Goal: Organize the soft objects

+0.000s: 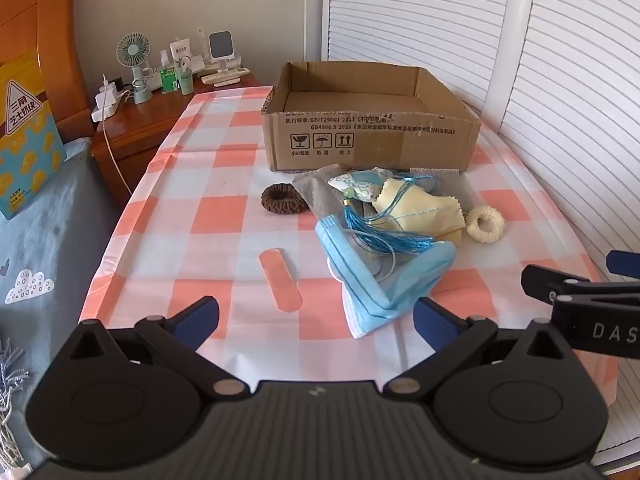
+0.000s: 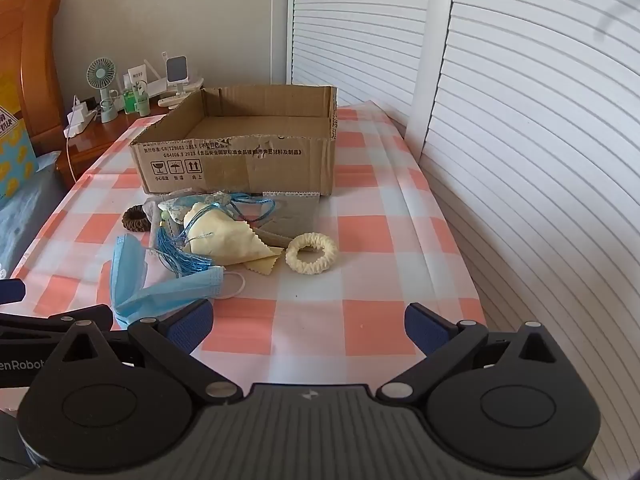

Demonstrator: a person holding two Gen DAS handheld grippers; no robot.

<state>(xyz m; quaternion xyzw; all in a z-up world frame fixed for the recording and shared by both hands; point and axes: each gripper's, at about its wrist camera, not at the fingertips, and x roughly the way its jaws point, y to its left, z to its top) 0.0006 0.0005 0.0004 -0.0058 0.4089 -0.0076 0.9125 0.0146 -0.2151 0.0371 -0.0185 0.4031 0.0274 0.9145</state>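
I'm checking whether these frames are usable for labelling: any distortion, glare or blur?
Left wrist view: fisheye bends the white louvred doors and dark corners vignette; the brown cardboard box print stays sharp. Right wrist view: same curvature, bright daylight on the doors, soft shadows, no blur.

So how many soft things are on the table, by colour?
Blue: 2, face mask, tasselled sachet
Yellow/cream: 2, cloth, scrunchie
Brown: 1, scrunchie
Grey: 1, cloth
Pink: 1, plaster
Total: 7
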